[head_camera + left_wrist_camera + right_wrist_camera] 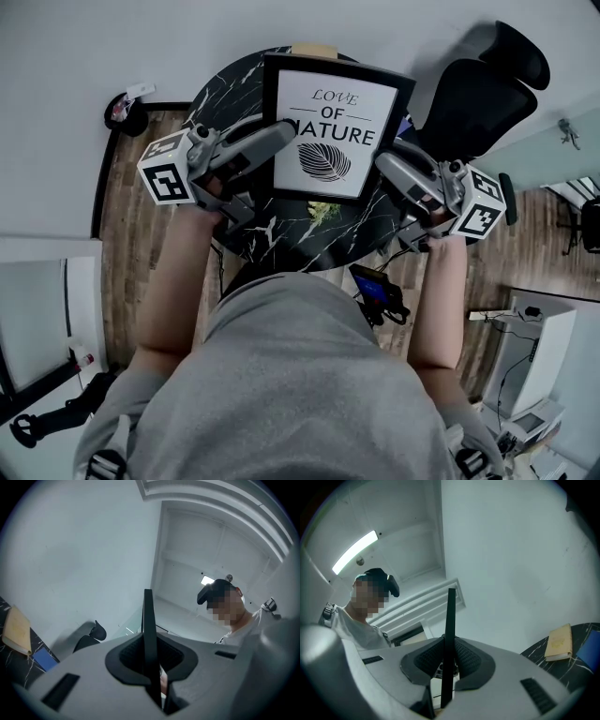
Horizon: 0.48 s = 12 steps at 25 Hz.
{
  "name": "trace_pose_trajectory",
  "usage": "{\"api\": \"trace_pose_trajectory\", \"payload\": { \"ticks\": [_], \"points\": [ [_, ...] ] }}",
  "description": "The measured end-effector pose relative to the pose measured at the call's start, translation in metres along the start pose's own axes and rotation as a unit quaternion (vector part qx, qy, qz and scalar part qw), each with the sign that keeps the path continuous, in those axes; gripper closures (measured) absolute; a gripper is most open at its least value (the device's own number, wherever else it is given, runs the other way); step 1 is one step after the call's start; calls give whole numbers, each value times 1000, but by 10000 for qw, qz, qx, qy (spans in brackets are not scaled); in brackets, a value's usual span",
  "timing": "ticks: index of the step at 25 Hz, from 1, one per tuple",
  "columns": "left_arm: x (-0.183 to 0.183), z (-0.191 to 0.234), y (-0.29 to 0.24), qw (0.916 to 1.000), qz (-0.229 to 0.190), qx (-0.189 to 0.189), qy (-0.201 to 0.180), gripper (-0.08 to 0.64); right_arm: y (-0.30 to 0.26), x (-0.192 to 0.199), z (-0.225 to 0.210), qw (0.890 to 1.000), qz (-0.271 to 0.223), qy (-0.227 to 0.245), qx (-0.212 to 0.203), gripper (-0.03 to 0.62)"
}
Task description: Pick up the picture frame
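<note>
A black picture frame with a white print of a leaf hangs in the air above the round black marble table. My left gripper is shut on the frame's left edge, and my right gripper is shut on its right edge. In the left gripper view the frame's thin black edge stands upright between the dark pads. The right gripper view shows the same black edge pinched between its ribbed pads. Both grippers tilt upward toward the wall and ceiling.
A black office chair stands at the table's right. A tan book and a blue one lie on the table. A sprig of greenery lies on the table under the frame. A black device hangs near my waist.
</note>
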State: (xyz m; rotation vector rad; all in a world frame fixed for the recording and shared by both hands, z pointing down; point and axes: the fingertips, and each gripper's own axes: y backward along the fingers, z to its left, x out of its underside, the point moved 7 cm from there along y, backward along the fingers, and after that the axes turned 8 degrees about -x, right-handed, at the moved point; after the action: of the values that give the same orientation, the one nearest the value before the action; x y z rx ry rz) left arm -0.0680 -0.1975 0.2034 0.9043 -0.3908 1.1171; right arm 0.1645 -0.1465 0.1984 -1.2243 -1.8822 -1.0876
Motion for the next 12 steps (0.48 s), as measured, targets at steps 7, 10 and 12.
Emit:
{"api": "trace_pose_trajectory", "payload": {
  "ticks": [7, 10, 12],
  "points": [
    [-1, -1, 0, 9998, -36, 148, -113, 508, -1, -2, 4, 9998, -32, 172, -2, 511],
    [-2, -2, -1, 9998, -38, 151, -147, 508, -1, -2, 4, 9998, -60, 211, -4, 511],
    [-2, -3, -1, 9997, -26, 147, -173, 508, -1, -2, 5, 9997, -68, 225, -16, 511]
  ]
}}
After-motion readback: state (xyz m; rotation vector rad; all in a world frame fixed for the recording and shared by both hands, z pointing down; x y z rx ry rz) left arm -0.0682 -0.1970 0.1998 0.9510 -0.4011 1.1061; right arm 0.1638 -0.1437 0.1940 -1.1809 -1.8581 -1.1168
